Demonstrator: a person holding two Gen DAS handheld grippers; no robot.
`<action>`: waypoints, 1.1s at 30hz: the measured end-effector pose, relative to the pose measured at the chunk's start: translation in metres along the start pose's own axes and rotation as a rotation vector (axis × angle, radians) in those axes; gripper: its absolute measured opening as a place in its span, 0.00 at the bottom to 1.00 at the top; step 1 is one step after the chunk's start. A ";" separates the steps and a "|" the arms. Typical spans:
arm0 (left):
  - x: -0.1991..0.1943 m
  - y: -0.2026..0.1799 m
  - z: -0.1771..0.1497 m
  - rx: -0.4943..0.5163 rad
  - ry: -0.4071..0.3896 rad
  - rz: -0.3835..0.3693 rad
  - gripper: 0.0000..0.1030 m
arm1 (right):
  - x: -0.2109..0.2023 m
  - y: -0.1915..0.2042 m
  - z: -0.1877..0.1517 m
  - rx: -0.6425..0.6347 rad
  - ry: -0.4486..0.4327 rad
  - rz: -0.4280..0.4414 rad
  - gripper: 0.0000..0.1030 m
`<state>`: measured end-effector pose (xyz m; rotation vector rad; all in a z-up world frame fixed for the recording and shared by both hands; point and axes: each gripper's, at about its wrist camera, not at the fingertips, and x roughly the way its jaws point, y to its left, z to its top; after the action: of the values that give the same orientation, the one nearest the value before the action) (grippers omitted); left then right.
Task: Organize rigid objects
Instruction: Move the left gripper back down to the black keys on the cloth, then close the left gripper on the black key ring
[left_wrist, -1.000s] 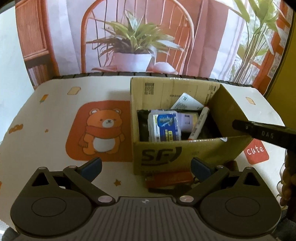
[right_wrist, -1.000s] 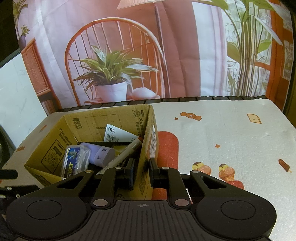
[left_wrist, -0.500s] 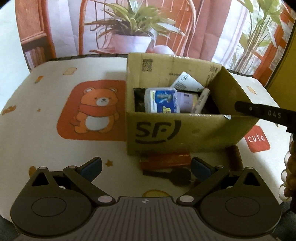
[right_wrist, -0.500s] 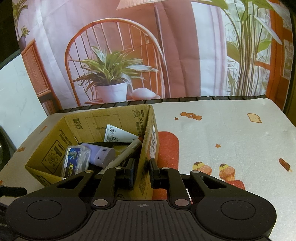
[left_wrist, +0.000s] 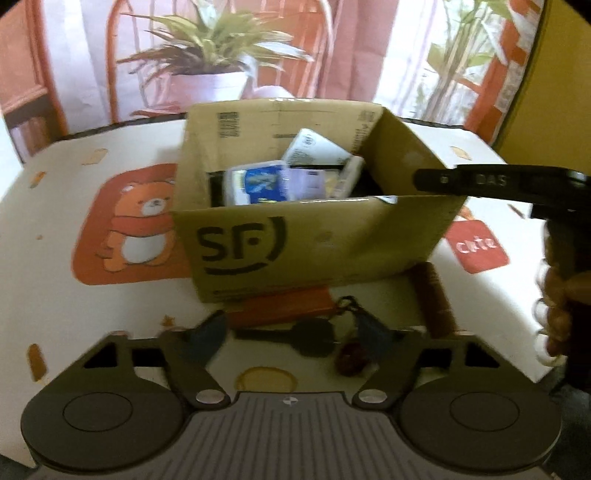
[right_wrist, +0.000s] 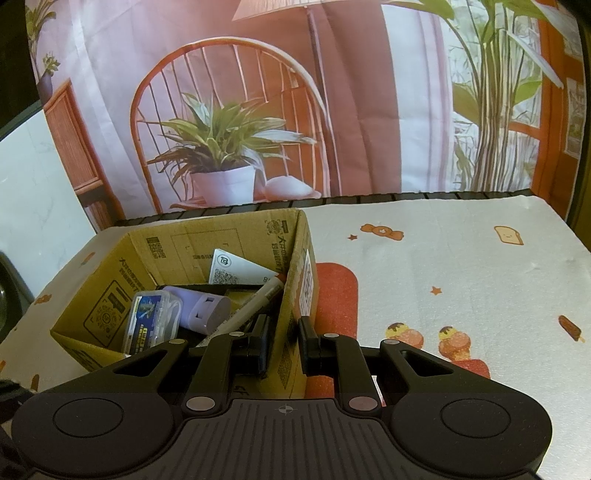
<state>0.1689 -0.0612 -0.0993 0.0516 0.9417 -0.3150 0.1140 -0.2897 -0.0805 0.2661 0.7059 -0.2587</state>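
Note:
A cardboard box (left_wrist: 314, 243) marked SF stands on the table; it holds a clear case with a blue label (left_wrist: 255, 182), a purple plug (right_wrist: 207, 308), a white marker (right_wrist: 258, 299) and a white card (right_wrist: 236, 271). In front of the box lie an orange flat box (left_wrist: 284, 308), a dark key with a keyring (left_wrist: 314, 336) and a brown cylinder (left_wrist: 432, 299). My left gripper (left_wrist: 291, 334) is open and empty, just above the key. My right gripper (right_wrist: 282, 341) is shut on the box's right wall (right_wrist: 295, 295), one finger inside, one outside.
The table wears a white cloth (right_wrist: 461, 280) printed with a bear (left_wrist: 136, 229) and sweets. A backdrop with a chair and a potted plant (right_wrist: 221, 162) hangs behind the far edge. The right gripper's body (left_wrist: 498, 182) reaches in over the box's right corner.
My left gripper has pulled back and lowered, so the orange box, the key and the brown cylinder have come into view in front of the carton. The right gripper has stayed on the wall.

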 end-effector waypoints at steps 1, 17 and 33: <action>0.002 -0.002 0.001 0.002 0.008 -0.017 0.61 | 0.000 0.000 0.000 0.000 0.000 0.000 0.16; 0.042 -0.030 0.009 0.046 0.077 -0.108 0.28 | 0.000 0.000 -0.001 -0.001 -0.001 0.001 0.16; 0.030 -0.023 0.005 0.028 0.048 -0.134 0.09 | 0.001 0.000 -0.001 0.000 -0.001 0.002 0.16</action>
<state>0.1825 -0.0917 -0.1178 0.0215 0.9902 -0.4519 0.1139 -0.2901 -0.0814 0.2667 0.7043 -0.2566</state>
